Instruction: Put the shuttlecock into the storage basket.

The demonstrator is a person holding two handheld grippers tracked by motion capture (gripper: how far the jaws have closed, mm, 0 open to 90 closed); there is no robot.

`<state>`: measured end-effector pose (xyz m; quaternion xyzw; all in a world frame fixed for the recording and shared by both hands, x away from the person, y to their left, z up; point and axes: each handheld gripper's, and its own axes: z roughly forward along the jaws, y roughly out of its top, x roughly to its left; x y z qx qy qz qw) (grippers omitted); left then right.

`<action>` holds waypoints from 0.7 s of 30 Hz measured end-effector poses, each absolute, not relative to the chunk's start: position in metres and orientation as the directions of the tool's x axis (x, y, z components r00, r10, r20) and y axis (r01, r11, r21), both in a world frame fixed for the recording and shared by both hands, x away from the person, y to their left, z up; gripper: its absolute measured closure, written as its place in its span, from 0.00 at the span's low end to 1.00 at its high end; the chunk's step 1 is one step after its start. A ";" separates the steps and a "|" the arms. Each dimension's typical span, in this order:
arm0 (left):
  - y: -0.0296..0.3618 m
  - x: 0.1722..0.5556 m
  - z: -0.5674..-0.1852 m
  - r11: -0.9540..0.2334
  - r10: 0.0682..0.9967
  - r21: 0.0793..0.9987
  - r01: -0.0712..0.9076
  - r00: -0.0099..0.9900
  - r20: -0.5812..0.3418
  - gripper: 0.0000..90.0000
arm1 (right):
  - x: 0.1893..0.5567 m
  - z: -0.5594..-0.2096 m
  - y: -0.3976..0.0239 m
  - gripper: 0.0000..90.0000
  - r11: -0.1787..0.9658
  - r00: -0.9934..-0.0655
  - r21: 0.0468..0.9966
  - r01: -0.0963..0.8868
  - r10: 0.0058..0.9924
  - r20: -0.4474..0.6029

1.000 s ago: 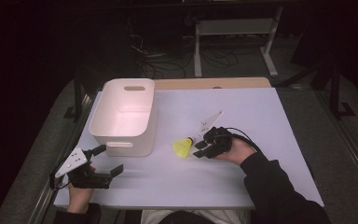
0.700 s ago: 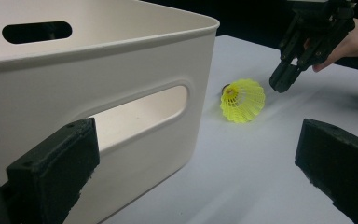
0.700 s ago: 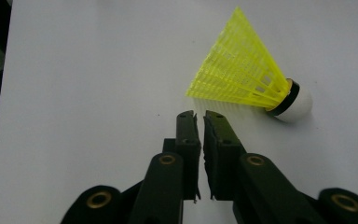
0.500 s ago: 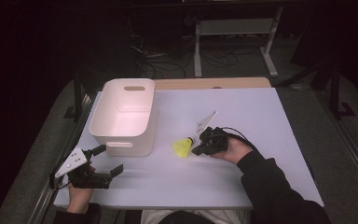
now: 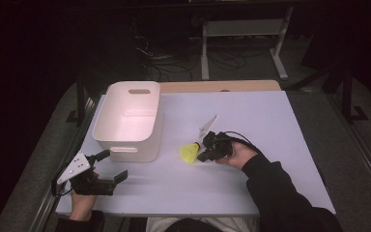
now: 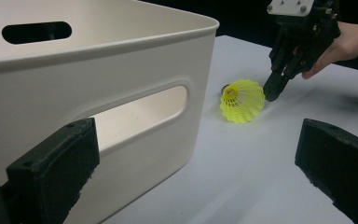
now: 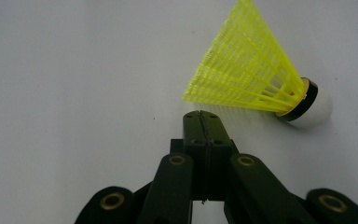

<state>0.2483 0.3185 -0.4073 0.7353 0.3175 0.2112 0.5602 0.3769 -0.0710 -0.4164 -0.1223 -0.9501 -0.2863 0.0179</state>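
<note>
A yellow shuttlecock (image 5: 189, 152) with a white cork tip lies on its side on the white table (image 5: 270, 121), right of the white bin (image 5: 107, 112). My right gripper (image 5: 201, 155) is shut, its jaws pressed flat together with nothing between them. Its tip rests on the table right at the rim of the shuttlecock's skirt (image 7: 247, 74), as the right gripper view (image 7: 200, 116) and the left gripper view (image 6: 271, 91) show. My left gripper (image 5: 115, 164) stands open at the table's front left, its jaws (image 6: 193, 168) wide apart and empty, facing the bin's handle slot (image 6: 140, 112) and the shuttlecock (image 6: 242, 100).
The bin holds nothing that I can see and has handle slots at both ends. A wooden strip (image 5: 217, 86) runs along the table's far edge. Beyond it, a metal frame (image 5: 244, 29) and cables lie on the dark floor.
My right hand has edged slightly toward the shuttlecock. The shuttlecock, the bin and my left gripper stay where they were.
</note>
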 end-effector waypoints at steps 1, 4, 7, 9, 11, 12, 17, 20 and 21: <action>0.318 0.248 -0.407 -0.169 0.704 0.958 0.231 0.709 -0.046 0.00 | 0.377 -0.416 -0.071 0.99 0.806 -0.969 0.540 0.243 0.222 0.104; 0.318 0.248 -0.407 -0.171 0.703 0.958 0.230 0.709 -0.045 0.00 | 0.377 -0.418 -0.070 0.99 0.811 -0.969 0.531 0.245 0.223 0.107; 0.318 0.248 -0.407 -0.170 0.704 0.958 0.230 0.709 -0.045 0.00 | 0.378 -0.421 -0.066 0.99 0.818 -0.970 0.522 0.243 0.218 0.111; 0.318 0.248 -0.407 -0.169 0.703 0.958 0.230 0.710 -0.046 0.00 | 0.378 -0.421 -0.065 0.99 0.819 -0.970 0.520 0.243 0.217 0.112; 0.318 0.248 -0.407 -0.169 0.703 0.958 0.230 0.710 -0.046 0.00 | 0.378 -0.422 -0.063 0.99 0.821 -0.971 0.518 0.239 0.213 0.110; 0.318 0.248 -0.407 -0.169 0.703 0.958 0.230 0.710 -0.046 0.00 | 0.378 -0.422 -0.062 0.99 0.821 -0.971 0.519 0.238 0.211 0.113; 0.318 0.248 -0.407 -0.170 0.702 0.958 0.229 0.710 -0.045 0.00 | 0.378 -0.422 -0.059 0.99 0.824 -0.973 0.518 0.229 0.201 0.110; 0.318 0.248 -0.407 -0.169 0.702 0.958 0.230 0.710 -0.046 0.00 | 0.379 -0.422 -0.056 0.99 0.824 -0.974 0.520 0.226 0.199 0.108; 0.318 0.248 -0.407 -0.169 0.702 0.958 0.230 0.710 -0.046 0.00 | 0.379 -0.422 -0.055 0.99 0.825 -0.974 0.518 0.227 0.199 0.109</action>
